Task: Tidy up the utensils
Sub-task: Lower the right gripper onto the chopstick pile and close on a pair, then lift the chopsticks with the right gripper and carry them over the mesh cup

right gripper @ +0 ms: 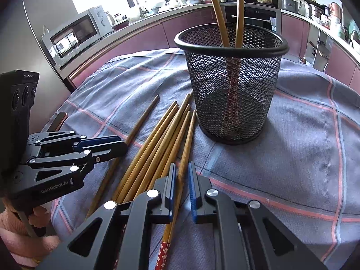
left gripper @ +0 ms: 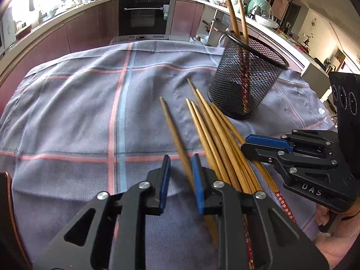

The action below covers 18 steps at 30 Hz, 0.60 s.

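Note:
A black mesh holder (left gripper: 243, 85) (right gripper: 231, 85) stands on the checked cloth with two wooden chopsticks (left gripper: 231, 6) (right gripper: 216, 6) upright in it. Several wooden chopsticks (left gripper: 216, 135) (right gripper: 157, 146) lie in a loose bundle in front of it. One chopstick (left gripper: 174, 130) lies apart to their left, running between the pads of my left gripper (left gripper: 180, 157) (right gripper: 121, 146), which is open with a gap on either side. My right gripper (right gripper: 182, 164) (left gripper: 245, 142) is shut on the rightmost chopstick (right gripper: 187, 139), whose red floral end (right gripper: 163, 254) points back towards me.
The grey cloth (left gripper: 78, 101) (right gripper: 303, 146) with pink and blue stripes covers the table. A dark flat object (right gripper: 59, 118) lies at its left edge. Kitchen cabinets, an oven (left gripper: 144, 15) and a microwave (right gripper: 76, 31) stand behind. Pink-sleeved hands (right gripper: 20, 236) hold the grippers.

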Tool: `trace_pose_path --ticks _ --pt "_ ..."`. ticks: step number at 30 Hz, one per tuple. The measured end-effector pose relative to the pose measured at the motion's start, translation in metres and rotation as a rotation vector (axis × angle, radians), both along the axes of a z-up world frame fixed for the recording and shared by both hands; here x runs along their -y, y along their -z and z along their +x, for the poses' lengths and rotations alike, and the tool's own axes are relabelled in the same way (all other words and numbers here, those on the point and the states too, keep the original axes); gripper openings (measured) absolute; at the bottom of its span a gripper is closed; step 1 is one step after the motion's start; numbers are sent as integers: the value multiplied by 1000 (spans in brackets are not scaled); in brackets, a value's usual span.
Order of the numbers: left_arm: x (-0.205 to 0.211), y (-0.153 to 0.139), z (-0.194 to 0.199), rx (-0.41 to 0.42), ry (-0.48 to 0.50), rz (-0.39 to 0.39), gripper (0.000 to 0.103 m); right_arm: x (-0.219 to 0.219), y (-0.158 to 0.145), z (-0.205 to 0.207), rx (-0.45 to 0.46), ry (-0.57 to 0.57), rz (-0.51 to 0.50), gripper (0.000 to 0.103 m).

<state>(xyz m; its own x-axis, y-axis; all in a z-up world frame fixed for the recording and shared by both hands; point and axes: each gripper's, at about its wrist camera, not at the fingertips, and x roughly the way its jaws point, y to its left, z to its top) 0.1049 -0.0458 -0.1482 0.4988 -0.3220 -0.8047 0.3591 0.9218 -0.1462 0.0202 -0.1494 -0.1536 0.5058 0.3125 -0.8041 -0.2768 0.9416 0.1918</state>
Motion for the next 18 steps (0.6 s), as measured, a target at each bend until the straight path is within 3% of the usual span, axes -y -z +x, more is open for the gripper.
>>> trace_pose_path --ticks 10,14,18 --pt "6 3 18 -22 17 -1 26 -9 0 17 13 -4 -47 9" --pt "4 4 18 -37 4 -16 11 -6 0 17 8 -2 -30 7" --pt "1 4 16 -44 -11 -32 10 1 -3 11 13 -2 -4 5"
